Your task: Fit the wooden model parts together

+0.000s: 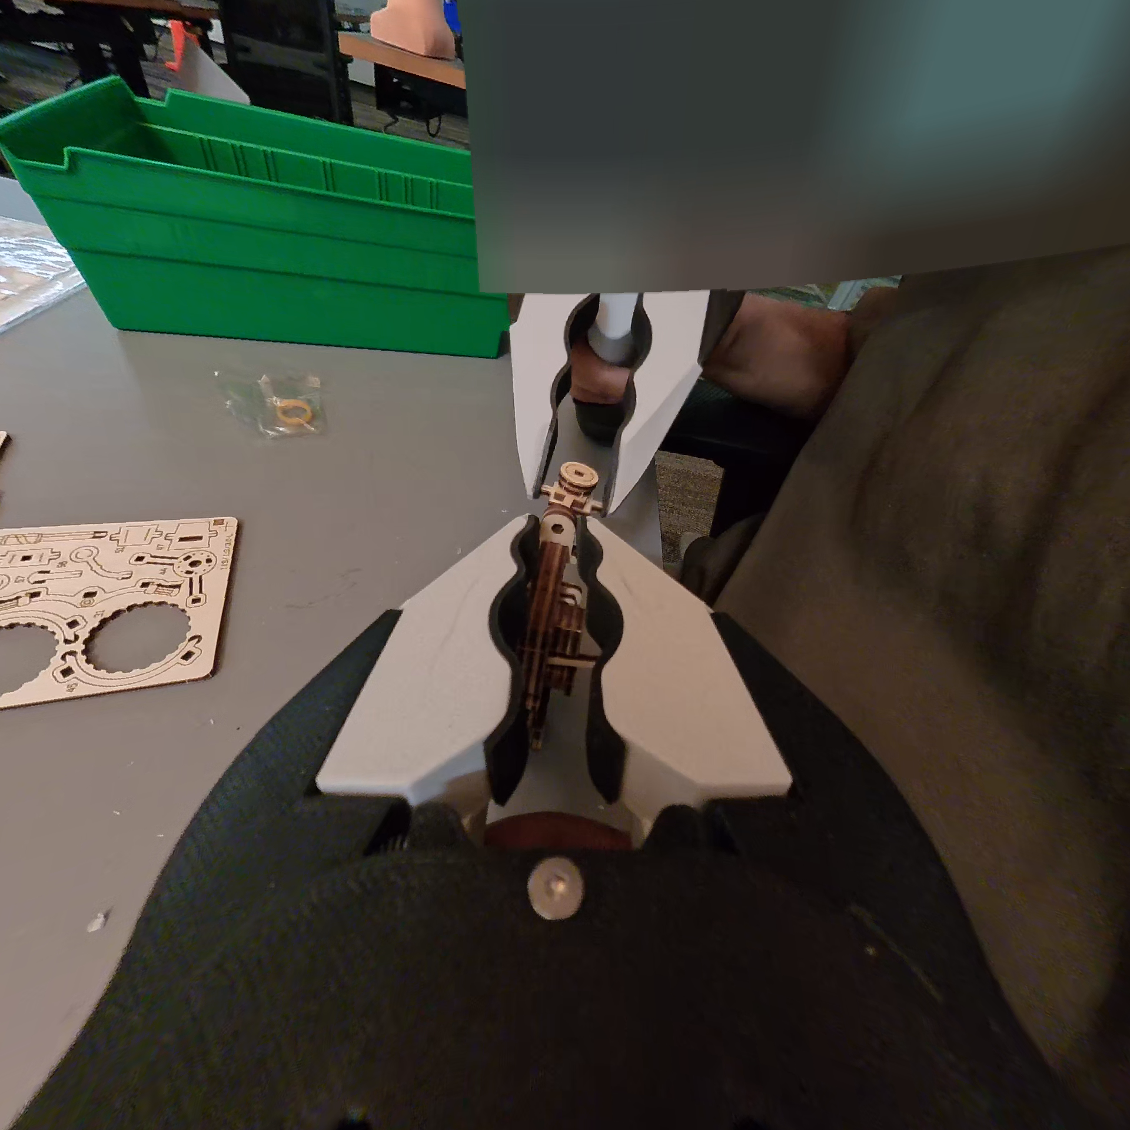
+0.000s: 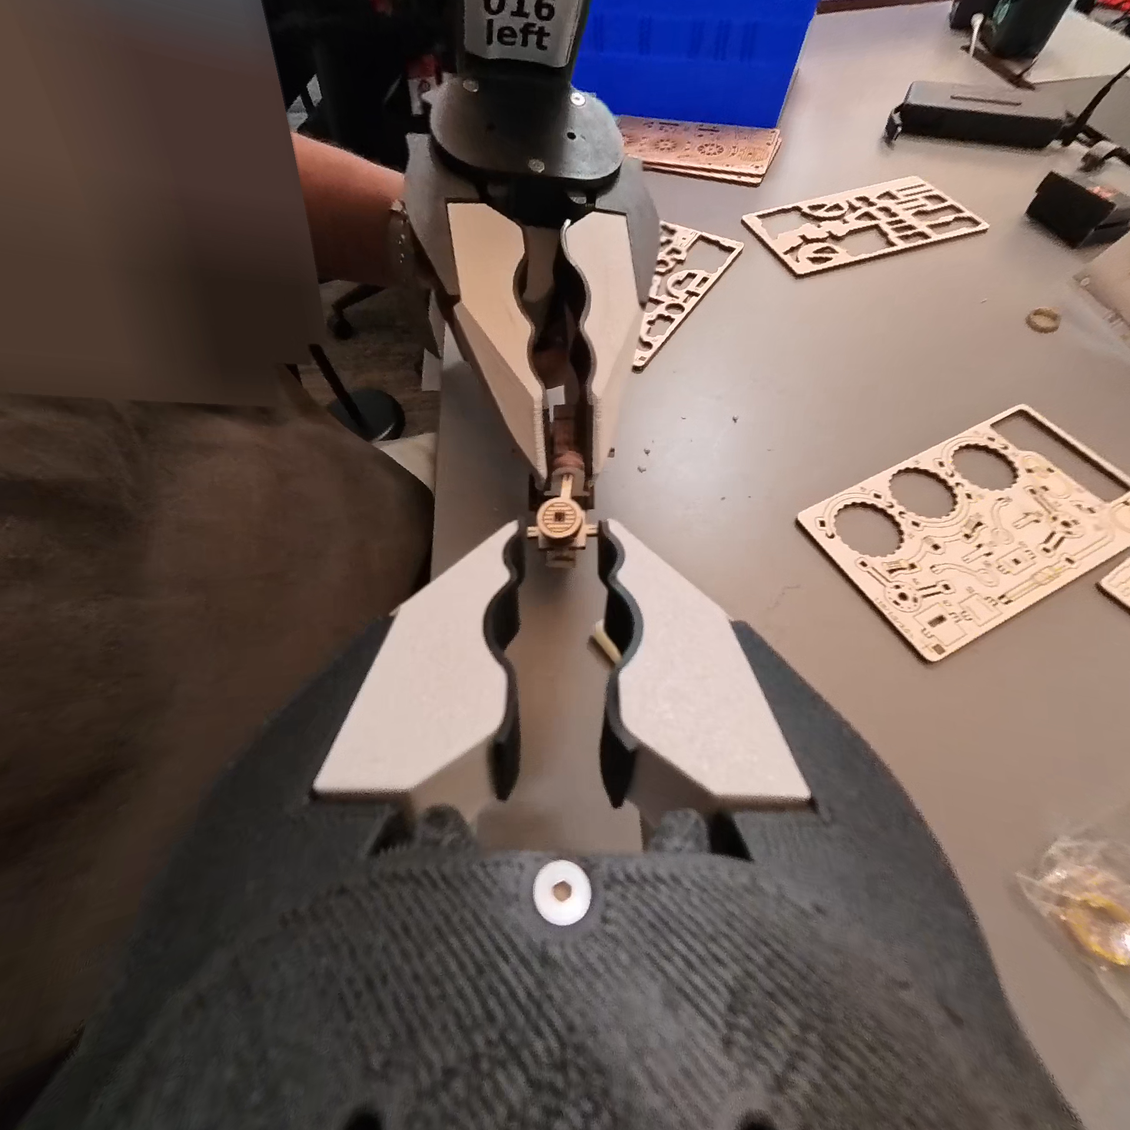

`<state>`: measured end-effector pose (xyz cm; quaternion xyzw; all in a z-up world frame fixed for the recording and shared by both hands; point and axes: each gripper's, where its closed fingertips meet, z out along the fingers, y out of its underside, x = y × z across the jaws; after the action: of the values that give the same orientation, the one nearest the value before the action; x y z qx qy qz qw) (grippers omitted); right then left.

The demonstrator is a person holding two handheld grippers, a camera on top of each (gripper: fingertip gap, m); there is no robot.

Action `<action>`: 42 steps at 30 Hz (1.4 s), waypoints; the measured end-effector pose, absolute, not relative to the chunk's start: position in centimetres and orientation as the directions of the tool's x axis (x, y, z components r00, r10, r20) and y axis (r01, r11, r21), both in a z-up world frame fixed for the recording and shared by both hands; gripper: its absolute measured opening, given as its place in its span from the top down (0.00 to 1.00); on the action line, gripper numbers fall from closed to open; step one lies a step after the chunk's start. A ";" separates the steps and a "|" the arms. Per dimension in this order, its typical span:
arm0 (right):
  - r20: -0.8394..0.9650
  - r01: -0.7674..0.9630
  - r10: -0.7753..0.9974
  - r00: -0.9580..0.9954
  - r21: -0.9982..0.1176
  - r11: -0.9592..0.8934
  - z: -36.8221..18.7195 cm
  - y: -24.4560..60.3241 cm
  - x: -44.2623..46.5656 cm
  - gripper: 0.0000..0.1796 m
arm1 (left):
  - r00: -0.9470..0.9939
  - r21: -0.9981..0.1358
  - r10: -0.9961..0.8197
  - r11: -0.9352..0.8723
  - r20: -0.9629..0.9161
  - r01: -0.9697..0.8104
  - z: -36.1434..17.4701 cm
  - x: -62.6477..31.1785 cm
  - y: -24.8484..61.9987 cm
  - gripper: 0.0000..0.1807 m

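Observation:
My left gripper [image 1: 555,520] is shut on a dark layered wooden assembly [image 1: 550,617] whose pale arm sticks out past the fingertips. My right gripper [image 2: 562,532] is shut on a small round wooden part with a cross pin [image 2: 559,520], gripped by the pin ends. The two grippers face each other tip to tip above the near table edge. The small part [image 1: 575,483] sits right at the end of the assembly's arm, touching or nearly so. The left gripper also shows in the right wrist view [image 2: 565,471], and the right gripper in the left wrist view [image 1: 572,495].
Punched wooden sheets lie on the grey table [image 1: 116,602] [image 2: 972,526] [image 2: 862,220]. A green bin [image 1: 257,232] stands at the back, a blue bin [image 2: 691,55] farther off. Small plastic bags with rings lie on the table [image 1: 284,406] [image 2: 1082,899]. A person's sleeve and torso are close by [image 1: 948,611]. My left and right fingertips are right by each other.

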<state>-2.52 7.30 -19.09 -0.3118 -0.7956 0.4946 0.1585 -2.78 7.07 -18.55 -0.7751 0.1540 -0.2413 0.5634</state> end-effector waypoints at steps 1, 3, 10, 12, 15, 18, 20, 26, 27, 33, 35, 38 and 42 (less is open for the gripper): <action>-0.033 0.321 0.651 -0.758 -0.888 0.329 -19.1 7.3 -2.5 0.88 | 0.836 -0.947 -0.511 -0.319 0.201 0.033 -18.6 -2.8 7.1 0.95; 0.014 0.289 0.648 -0.761 -0.888 0.359 -19.2 7.4 -2.6 0.88 | 0.836 -0.946 -0.510 -0.321 0.204 0.035 -18.6 -2.8 7.1 0.95; 0.165 0.180 0.623 -0.764 -0.873 0.452 -19.1 7.7 -2.8 0.88 | 0.838 -0.936 -0.495 -0.348 0.229 0.049 -18.6 -2.9 7.3 0.95; 0.219 0.148 0.615 -0.758 -0.860 0.488 -19.0 7.8 -2.9 0.88 | 0.844 -0.932 -0.485 -0.360 0.228 0.045 -18.6 -3.1 7.4 0.95; 0.299 0.106 0.603 -0.740 -0.833 0.544 -19.0 7.9 -3.1 0.88 | 0.850 -0.926 -0.474 -0.375 0.230 0.042 -18.6 -3.1 7.5 0.95; 0.333 0.088 0.592 -0.734 -0.818 0.569 -19.2 7.9 -3.2 0.88 | 0.845 -0.923 -0.478 -0.382 0.239 0.045 -18.6 -3.1 7.4 0.95; 0.349 0.073 0.584 -0.733 -0.814 0.577 -19.1 7.9 -3.2 0.88 | 0.843 -0.922 -0.479 -0.385 0.246 0.051 -18.6 -3.1 7.4 0.95; 0.399 0.043 0.568 -0.720 -0.791 0.611 -19.0 7.8 -3.2 0.88 | 0.848 -0.921 -0.478 -0.388 0.231 0.032 -18.6 -3.0 7.3 0.95; 0.397 0.046 0.567 -0.722 -0.790 0.611 -19.1 7.8 -3.2 0.88 | 0.848 -0.922 -0.479 -0.387 0.226 0.027 -18.6 -3.0 7.3 0.95; 0.275 0.111 0.587 -0.761 -0.837 0.537 -19.0 7.7 -2.7 0.88 | 0.848 -0.923 -0.491 -0.385 0.197 -0.008 -18.7 -2.6 7.2 0.95; 0.203 0.152 0.595 -0.778 -0.857 0.492 -19.0 7.6 -2.5 0.88 | 0.847 -0.923 -0.496 -0.384 0.189 -0.019 -18.7 -2.5 7.1 0.95; 0.102 0.208 0.602 -0.792 -0.882 0.423 -18.9 7.5 -2.3 0.88 | 0.847 -0.925 -0.504 -0.379 0.171 -0.039 -18.7 -2.3 7.0 0.94; 0.002 0.266 0.603 -0.798 -0.896 0.355 -18.9 7.4 -2.2 0.88 | 0.844 -0.926 -0.513 -0.373 0.158 -0.054 -18.7 -2.2 6.9 0.94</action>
<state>-2.21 7.41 -18.94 -0.2698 -0.8057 0.4997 0.1685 -2.22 6.92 -18.71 -0.7998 0.1771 -0.2162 0.5312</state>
